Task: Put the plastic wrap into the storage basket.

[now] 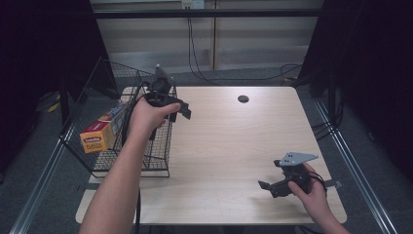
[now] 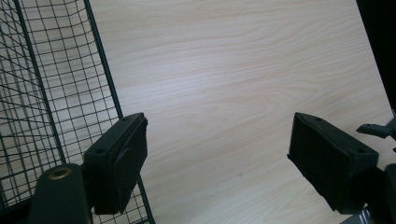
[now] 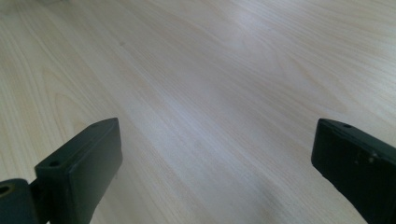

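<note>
Left tongs (image 1: 181,110) hover wide open and empty just right of the wire basket (image 1: 97,161), at the tabletop's (image 1: 229,146) far left. Inside the basket, a box (image 1: 103,127) lies with its long axis running near-left to far-right. Right tongs (image 1: 267,186), also wide open and empty, sit near the tabletop's near-right edge, with bare wood between the two.

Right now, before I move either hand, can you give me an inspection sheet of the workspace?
Surface: pale wooden table, bare in the middle, small dark round spot near the far edge.
Job's things: black wire mesh basket at the table's left edge; orange and yellow plastic wrap box lying in it.
Clutter: nothing seen.
Grippers: left tongs open beside the basket; right tongs open, low over the near right corner.
Cables: black cables on the floor behind the table.
Surroundings: dark curtains, grey floor.
</note>
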`<state>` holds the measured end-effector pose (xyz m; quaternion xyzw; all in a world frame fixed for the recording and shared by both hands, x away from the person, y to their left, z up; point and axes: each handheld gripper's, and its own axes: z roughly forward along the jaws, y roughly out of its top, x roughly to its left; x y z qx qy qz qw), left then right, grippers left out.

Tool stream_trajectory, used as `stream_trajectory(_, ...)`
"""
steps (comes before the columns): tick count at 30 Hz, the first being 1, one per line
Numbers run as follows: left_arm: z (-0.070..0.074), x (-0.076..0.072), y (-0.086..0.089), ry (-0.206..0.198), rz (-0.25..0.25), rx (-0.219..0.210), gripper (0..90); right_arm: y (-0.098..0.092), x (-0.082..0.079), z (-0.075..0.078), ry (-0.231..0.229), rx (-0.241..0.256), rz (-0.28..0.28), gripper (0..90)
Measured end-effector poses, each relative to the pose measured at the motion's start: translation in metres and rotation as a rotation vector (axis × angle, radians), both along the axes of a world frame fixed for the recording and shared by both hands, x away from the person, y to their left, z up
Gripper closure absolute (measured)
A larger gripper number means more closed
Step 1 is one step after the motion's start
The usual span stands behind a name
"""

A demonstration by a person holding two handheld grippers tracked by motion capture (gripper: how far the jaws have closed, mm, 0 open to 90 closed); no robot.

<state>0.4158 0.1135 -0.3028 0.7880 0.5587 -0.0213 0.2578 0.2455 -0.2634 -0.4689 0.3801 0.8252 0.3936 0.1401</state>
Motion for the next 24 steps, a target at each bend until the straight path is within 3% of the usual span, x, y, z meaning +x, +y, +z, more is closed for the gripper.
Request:
stream_trajectory(7,-0.009,-0.005,-0.008,-0.012,-0.050,0.007,18.3,0.000,0.000,0.000,0.001,-0.002,0.000,1.9)
stream_trajectory(8,-0.012,-0.006,-0.010,-0.013,-0.077,0.016,18.2,0.000,0.000,0.000,-0.003,-0.006,0.002,1.9)
stream_trajectory(13,-0.018,-0.009,-0.016,-0.019,-0.088,0.009,17.8,0.001,0.000,-0.001,0.000,-0.004,0.007,1.9)
stream_trajectory(16,-0.021,-0.012,-0.019,-0.043,-0.135,0.003,17.4,0.001,0.000,-0.001,0.001,-0.005,0.005,1.9)
stream_trajectory(24,-0.032,-0.019,-0.030,-0.075,-0.188,-0.012,13.0,0.002,0.001,-0.005,0.014,-0.031,0.006,1.8)
